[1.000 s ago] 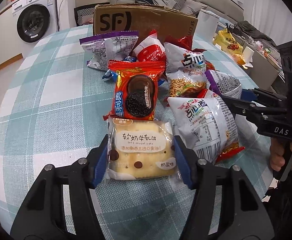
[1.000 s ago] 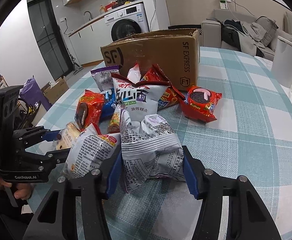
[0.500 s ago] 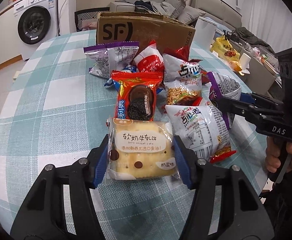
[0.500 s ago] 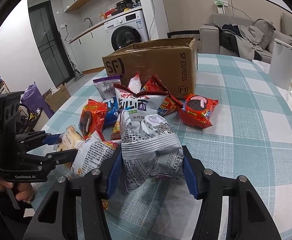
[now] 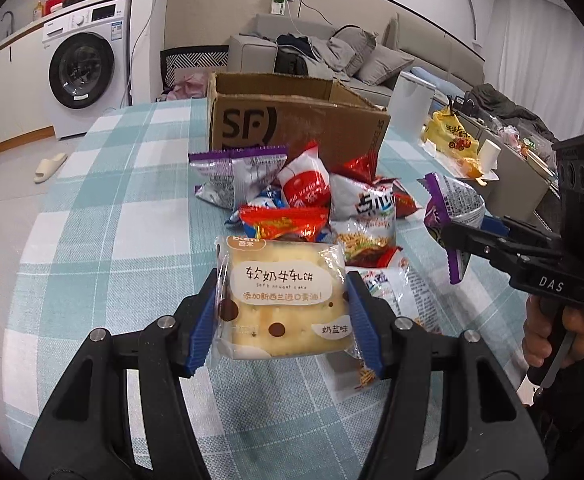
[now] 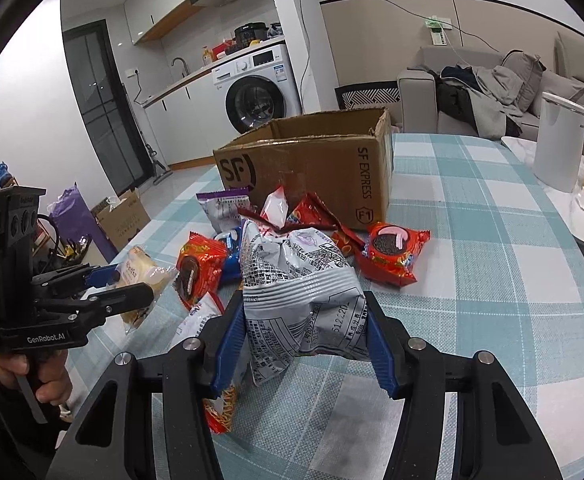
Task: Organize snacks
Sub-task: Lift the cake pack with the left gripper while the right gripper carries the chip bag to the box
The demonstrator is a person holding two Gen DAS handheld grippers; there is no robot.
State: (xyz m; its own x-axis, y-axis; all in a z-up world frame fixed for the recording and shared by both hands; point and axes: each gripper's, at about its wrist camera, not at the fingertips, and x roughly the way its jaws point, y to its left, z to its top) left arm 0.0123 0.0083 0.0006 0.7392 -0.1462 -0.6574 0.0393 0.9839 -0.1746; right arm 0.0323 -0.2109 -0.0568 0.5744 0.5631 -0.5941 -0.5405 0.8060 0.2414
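Your left gripper (image 5: 282,316) pinches the soft nougat cake pack (image 5: 284,300) by its sides, clear of the checked tablecloth (image 5: 104,216); your right gripper (image 6: 303,334) clamps a silver crinkled bag (image 6: 299,292) the same way. You look to be mid-carry, both snacks bound for the open cardboard box (image 5: 292,120) beyond. The next move calls for lifting both over its near wall. The loose snack pile (image 5: 315,196) lies between you and the box, so pass above it.
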